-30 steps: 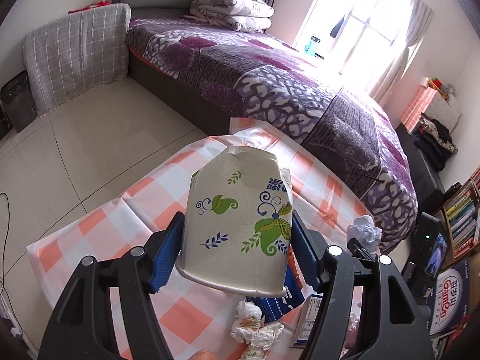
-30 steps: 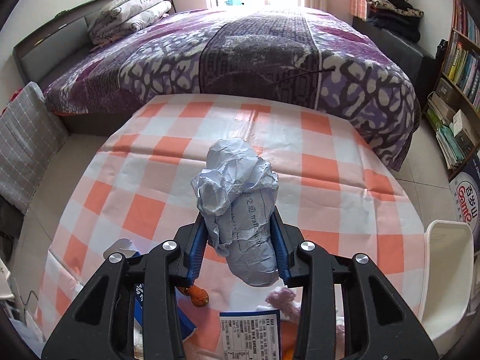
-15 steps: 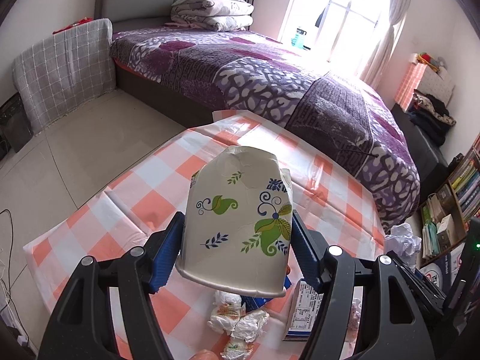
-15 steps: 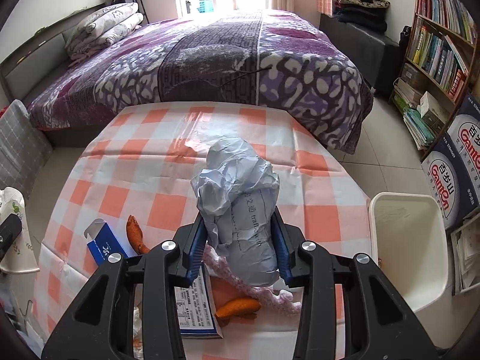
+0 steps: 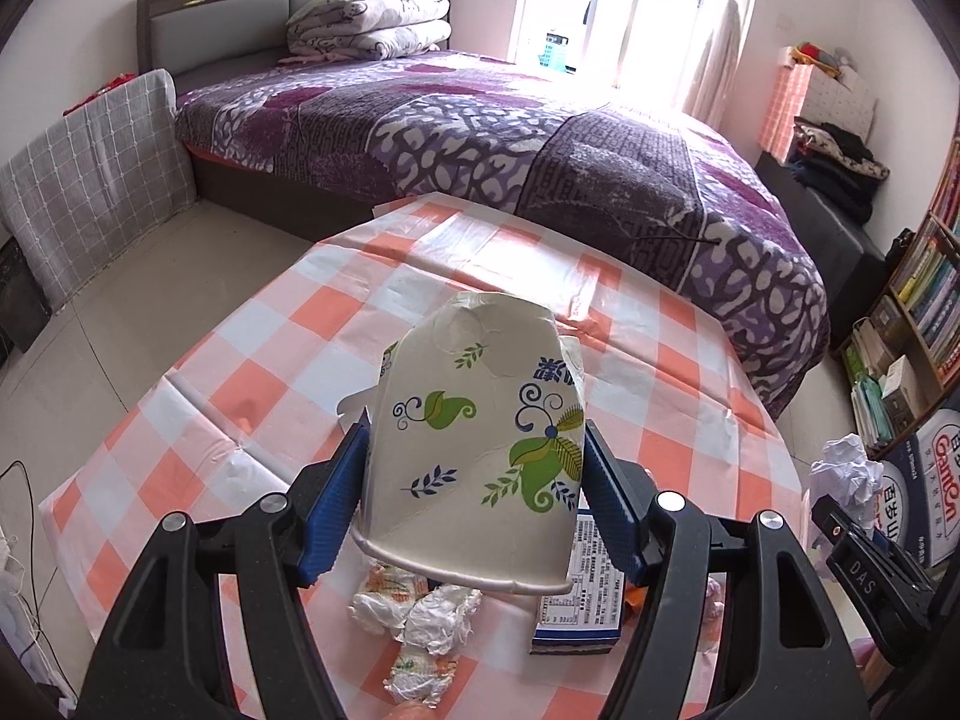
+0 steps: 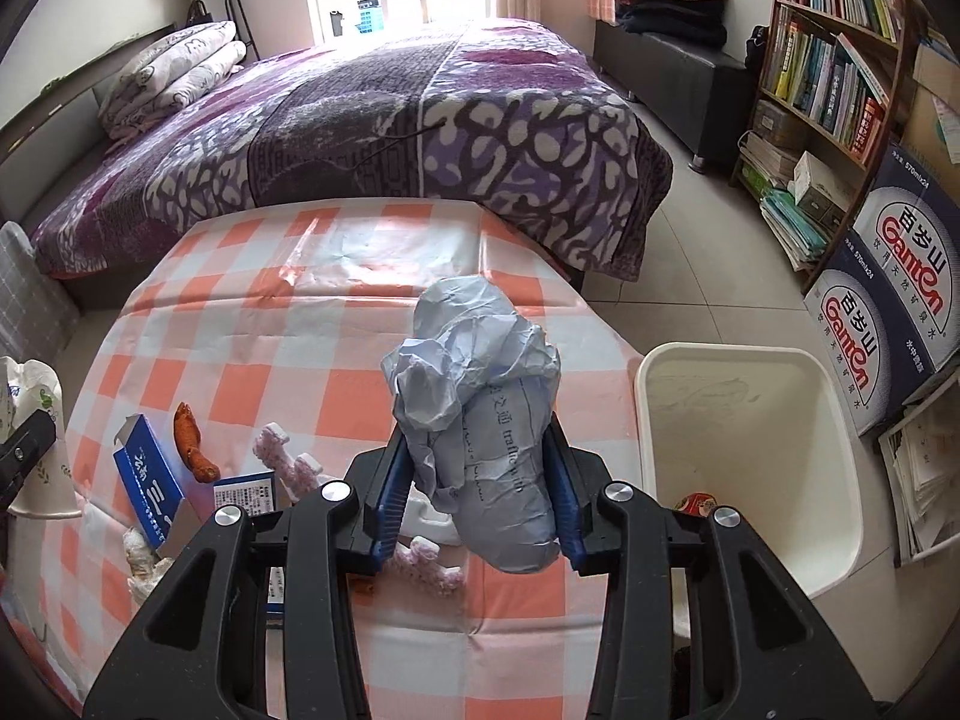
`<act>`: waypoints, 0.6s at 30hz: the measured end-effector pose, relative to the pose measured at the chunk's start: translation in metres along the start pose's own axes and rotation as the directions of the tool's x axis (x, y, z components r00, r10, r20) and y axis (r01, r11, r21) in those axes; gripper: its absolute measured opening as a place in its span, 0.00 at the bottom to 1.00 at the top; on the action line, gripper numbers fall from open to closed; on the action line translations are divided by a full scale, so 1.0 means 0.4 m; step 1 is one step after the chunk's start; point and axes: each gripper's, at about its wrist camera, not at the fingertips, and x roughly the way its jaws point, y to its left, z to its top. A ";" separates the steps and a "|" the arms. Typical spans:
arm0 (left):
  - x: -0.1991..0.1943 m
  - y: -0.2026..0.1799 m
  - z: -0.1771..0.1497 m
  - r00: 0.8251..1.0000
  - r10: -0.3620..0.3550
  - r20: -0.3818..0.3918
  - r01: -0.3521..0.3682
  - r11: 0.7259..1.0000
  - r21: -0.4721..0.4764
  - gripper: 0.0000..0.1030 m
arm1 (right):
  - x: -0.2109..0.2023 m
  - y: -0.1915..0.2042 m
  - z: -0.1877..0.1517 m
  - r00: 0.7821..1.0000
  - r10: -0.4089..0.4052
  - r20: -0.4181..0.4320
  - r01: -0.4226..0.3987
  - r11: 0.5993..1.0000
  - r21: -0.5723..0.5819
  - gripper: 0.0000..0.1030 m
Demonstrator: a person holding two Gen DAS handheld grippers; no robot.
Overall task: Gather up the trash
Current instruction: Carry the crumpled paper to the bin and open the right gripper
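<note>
Both hands have swung toward the white bin (image 6: 747,456), which has come into full view beside the checked bench (image 6: 336,312), suggesting the drop is close. The left claw (image 5: 474,480) stays clamped, fairly wide, on a crushed paper cup (image 5: 480,438) held mouth down above the bench; the right claw (image 6: 477,480), set narrower, grips a crumpled paper wad (image 6: 480,420) just left of the bin. Wrappers, a blue box (image 6: 147,474) and peels remain on the bench.
</note>
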 end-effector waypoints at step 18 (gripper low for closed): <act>-0.015 -0.218 -0.041 0.997 -0.073 0.018 0.070 0.990 0.123 0.65 | -0.028 -0.183 0.015 0.999 -0.043 0.023 0.041 0.994 0.100 0.38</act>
